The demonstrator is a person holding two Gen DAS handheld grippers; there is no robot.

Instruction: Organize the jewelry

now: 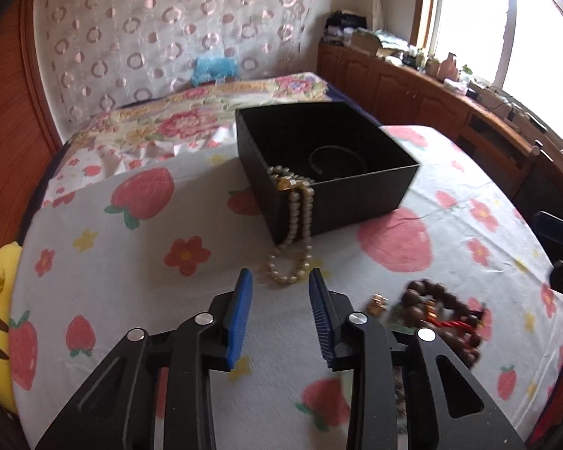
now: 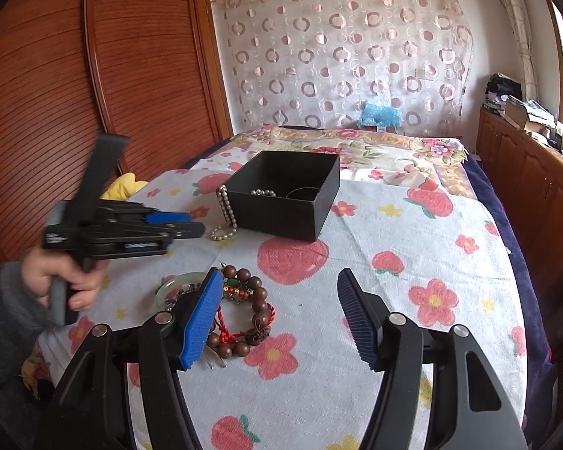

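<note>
Left tongs (image 1: 280,281) apart over the pearl strand (image 1: 294,225) spilling from the black box (image 1: 356,202) — right tongs (image 2: 277,292) wide apart, both empty.

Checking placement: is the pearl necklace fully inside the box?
No, the pearl necklace hangs over the box wall, its loop resting on the cloth outside.

Left gripper (image 1: 280,281) — black angular linkage arms with triangular cut-outs, round silver pivot pins, and two blue ribbed pads (image 1: 240,318) on the fingers. Right gripper (image 2: 277,296) — the same build: black arms, silver pins, blue ribbed pads (image 2: 202,322). In the right wrist view, at 9 o'clock, the left gripper's black body bears small white lettering and a black handle; the person's hand (image 2: 62,281) emerges from a grey knitted sleeve (image 2: 7,318).
</note>
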